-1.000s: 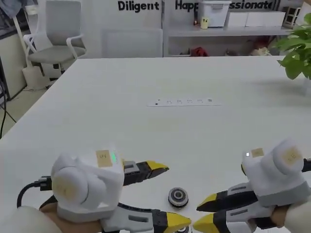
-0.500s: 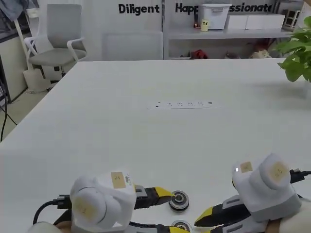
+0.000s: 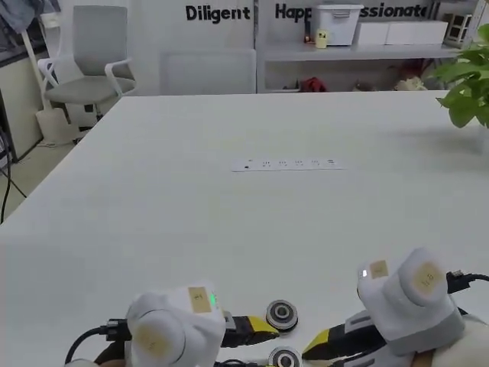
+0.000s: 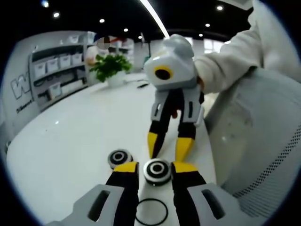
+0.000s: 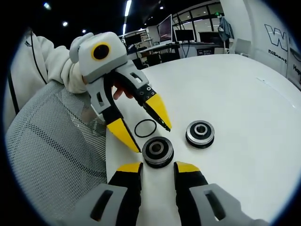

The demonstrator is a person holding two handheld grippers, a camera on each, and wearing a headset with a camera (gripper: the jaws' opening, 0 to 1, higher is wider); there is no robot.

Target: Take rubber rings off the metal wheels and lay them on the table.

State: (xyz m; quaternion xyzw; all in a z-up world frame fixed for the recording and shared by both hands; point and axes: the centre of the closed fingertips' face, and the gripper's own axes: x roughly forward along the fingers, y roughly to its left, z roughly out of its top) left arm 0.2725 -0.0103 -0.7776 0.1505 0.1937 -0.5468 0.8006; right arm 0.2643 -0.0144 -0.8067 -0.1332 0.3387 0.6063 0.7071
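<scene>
Two metal wheels lie near the table's front edge: a farther wheel point(image 3: 281, 313) point(image 4: 120, 157) point(image 5: 200, 133) and a nearer wheel point(image 3: 285, 358) point(image 4: 157, 171) point(image 5: 158, 151). A loose black rubber ring point(image 4: 150, 212) point(image 5: 146, 127) lies flat on the table close to the nearer wheel. My left gripper point(image 3: 260, 344) point(image 4: 155, 168) point(image 5: 150, 136) is open, its yellow tips on either side of the nearer wheel. My right gripper point(image 3: 321, 350) point(image 5: 158, 168) point(image 4: 167, 153) faces it, open, with its tips just short of the same wheel.
The white table point(image 3: 229, 214) runs far ahead, with a flush socket strip point(image 3: 289, 163) at its middle. A potted plant point(image 3: 467, 84) stands at the right edge. An office chair point(image 3: 90, 57) and shelves are beyond the far edge.
Both grippers have drawn back toward the near edge and lower in the head view. The left gripper's tips have come in around the nearer wheel. The wheels have not moved.
</scene>
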